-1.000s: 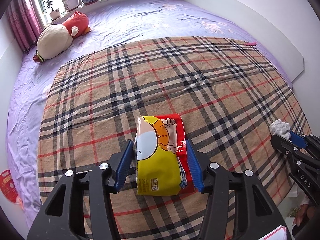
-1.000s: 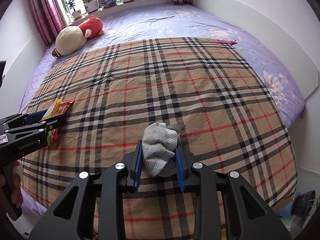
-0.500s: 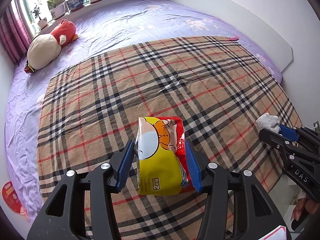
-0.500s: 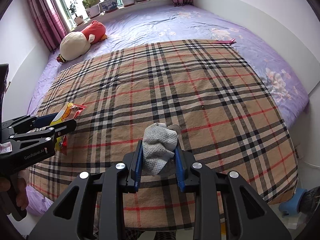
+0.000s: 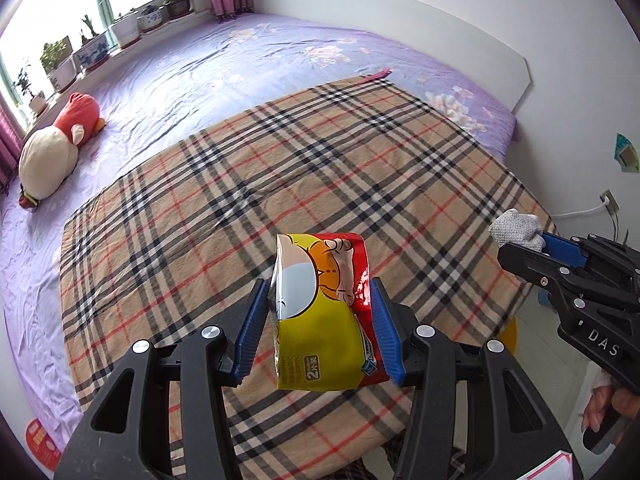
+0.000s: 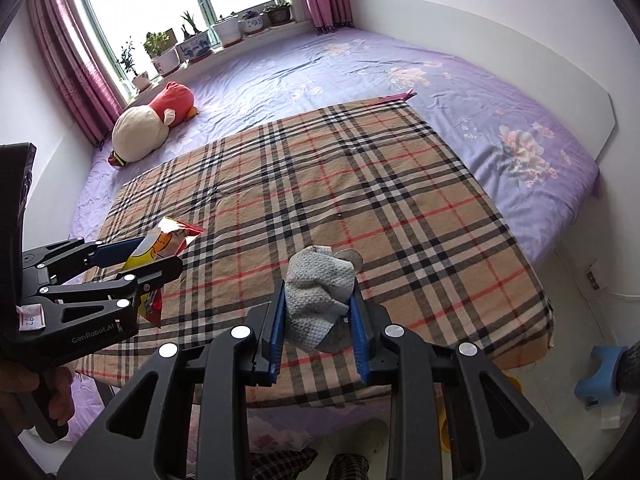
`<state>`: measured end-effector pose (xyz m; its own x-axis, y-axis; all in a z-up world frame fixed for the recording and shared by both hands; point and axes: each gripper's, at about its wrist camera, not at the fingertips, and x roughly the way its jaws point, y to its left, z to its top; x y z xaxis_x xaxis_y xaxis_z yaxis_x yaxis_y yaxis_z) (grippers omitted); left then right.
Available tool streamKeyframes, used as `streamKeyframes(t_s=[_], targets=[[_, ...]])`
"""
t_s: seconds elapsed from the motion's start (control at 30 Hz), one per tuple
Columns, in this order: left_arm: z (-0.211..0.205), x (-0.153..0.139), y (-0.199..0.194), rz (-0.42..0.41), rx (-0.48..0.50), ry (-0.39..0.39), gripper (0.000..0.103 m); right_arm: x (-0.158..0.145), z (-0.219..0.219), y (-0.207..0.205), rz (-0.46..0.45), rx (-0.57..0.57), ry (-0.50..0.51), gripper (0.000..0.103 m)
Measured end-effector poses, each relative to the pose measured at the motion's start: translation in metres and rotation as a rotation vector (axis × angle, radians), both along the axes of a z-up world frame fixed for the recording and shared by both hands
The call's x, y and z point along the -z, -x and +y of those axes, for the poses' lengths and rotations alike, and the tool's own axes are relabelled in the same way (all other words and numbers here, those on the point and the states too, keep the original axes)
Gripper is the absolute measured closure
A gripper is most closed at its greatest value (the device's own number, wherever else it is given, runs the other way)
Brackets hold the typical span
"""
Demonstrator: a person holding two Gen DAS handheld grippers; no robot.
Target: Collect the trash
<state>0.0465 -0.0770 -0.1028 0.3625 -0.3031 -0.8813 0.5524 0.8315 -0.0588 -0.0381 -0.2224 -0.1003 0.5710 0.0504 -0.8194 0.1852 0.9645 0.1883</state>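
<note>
Clutching one piece of rubbish apiece, the two handheld tongs hang above the near edge of a plaid blanket (image 5: 320, 168) spread over a purple-sheeted bed (image 6: 360, 64). Low in the centre of the left wrist view, the left gripper (image 5: 320, 324) is clamped on a yellow-and-red snack wrapper (image 5: 324, 312), blue pads pressing its two side edges; the packet's long axis runs straight out along the fingers, its top end poking up past the tips toward the middle of the frame. Low in the centre of the right wrist view, the right gripper (image 6: 318, 320) is squeezed on a crumpled grey paper towel (image 6: 318, 300), which bulges out above the tips.

Both pieces are clear of the blanket, and no other litter shows on the plaid. What the coming move appears to turn on is the ground below the bed's near edge, since no bin is visible in either view: only pale floor at the lower right of the right wrist frame, with a blue stool (image 6: 596, 376) near the edge. Neither load looks nearer a drop-off than the other, since the tongs sit side by side, each visible at the other camera's margin. A plush toy (image 6: 152, 124) lies far off at upper left, beneath the potted plants (image 6: 192, 44).
</note>
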Motion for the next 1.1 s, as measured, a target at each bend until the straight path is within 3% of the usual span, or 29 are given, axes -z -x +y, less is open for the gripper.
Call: streamKeyframes(t_s=[0.33,0.57,0.87,1.1], targets=[[-0.095,-0.008,0.053,-0.014,0.291,0.009,0.053,-0.009,-0.063,0.077,-0.027,0.188,-0.019,0.073],[-0.169,-0.002,0.110,-0.008,0.539,0.006,0.053,0.003,-0.115,0.154,-0.004,0.366,-0.032,0.073],[-0.249,0.032,0.172,0.005,0.815,-0.045,0.052,0.052,-0.175,0.250,0.093,0.563,-0.057,0.073],[-0.300,0.071,0.198,0.028,0.934,-0.091,0.052,0.100,-0.199,0.281,0.153,0.616,-0.101,0.073]])
